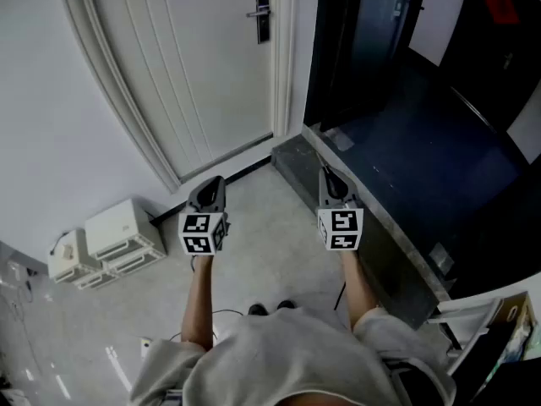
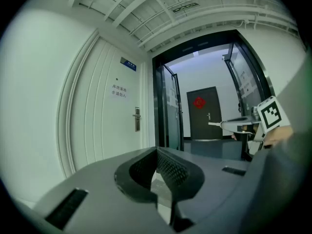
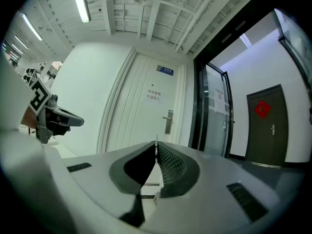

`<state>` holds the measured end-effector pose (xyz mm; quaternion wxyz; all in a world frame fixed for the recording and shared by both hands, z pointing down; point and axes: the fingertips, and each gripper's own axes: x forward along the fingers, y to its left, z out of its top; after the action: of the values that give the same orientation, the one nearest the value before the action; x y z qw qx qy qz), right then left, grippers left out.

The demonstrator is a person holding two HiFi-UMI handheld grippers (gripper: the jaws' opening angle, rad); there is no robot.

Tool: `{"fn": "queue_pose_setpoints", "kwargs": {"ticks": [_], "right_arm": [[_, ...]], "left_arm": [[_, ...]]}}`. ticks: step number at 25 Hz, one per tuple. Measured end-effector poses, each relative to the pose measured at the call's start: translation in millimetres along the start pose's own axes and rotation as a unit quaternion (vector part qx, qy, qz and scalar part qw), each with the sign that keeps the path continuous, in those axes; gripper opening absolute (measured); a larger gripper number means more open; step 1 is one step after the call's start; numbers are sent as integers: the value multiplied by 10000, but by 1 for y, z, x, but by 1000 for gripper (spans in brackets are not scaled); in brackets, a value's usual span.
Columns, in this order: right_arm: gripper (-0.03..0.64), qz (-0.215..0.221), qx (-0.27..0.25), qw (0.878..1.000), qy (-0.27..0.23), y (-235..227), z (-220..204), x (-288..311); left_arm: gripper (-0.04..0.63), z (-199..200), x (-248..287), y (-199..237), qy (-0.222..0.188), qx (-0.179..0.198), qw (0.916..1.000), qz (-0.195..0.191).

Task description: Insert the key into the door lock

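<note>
A white door [image 1: 194, 66] stands ahead with a dark lock plate and lever handle [image 1: 263, 13] at its right edge; the lock also shows in the left gripper view [image 2: 137, 119] and in the right gripper view [image 3: 168, 122]. My right gripper [image 1: 328, 176] is held level, well short of the door, and is shut on a thin metal key [image 3: 156, 145] that pokes out past its tips. In the left gripper view the key [image 2: 215, 124] sticks out of the right gripper toward the door. My left gripper [image 1: 209, 182] is level beside it, jaws together with nothing in them.
White boxy units [image 1: 118, 231] sit on the floor by the left wall. A dark stone threshold [image 1: 363, 218] and a dark glass doorway [image 1: 355, 49] lie to the right, with a dark door bearing a red ornament [image 2: 202, 113] beyond. A cardboard box [image 1: 507, 328] stands at the lower right.
</note>
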<state>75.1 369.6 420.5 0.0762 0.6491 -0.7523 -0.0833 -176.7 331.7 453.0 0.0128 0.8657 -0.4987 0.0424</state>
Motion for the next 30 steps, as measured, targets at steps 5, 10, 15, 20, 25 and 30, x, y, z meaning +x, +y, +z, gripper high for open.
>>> {"fn": "queue_pose_setpoints", "kwargs": {"ticks": [5,10,15,20,25,30], "right_arm": [[29,45,60,10000,-37,-4,-3,3],[29,80,81,9999,-23,-10,-6,6],[29,119,132,9998,-58,-25,-11,11],[29,133,162,9998,-30,-38,-18,22],[29,169,232,9996,24,-45,-25,35],[29,162,207,9996,75,-50,-35,52]], "left_arm": [[17,-2,5,-5,1,-14,10000,-8],[17,-2,9,-8,19,-4,10000,64],[17,0,17,-16,8,24,9999,155],[17,-5,27,-18,54,5,9997,248],[17,-10,45,-17,117,-24,9996,268],[17,-15,69,-15,141,-44,9997,200]]}}
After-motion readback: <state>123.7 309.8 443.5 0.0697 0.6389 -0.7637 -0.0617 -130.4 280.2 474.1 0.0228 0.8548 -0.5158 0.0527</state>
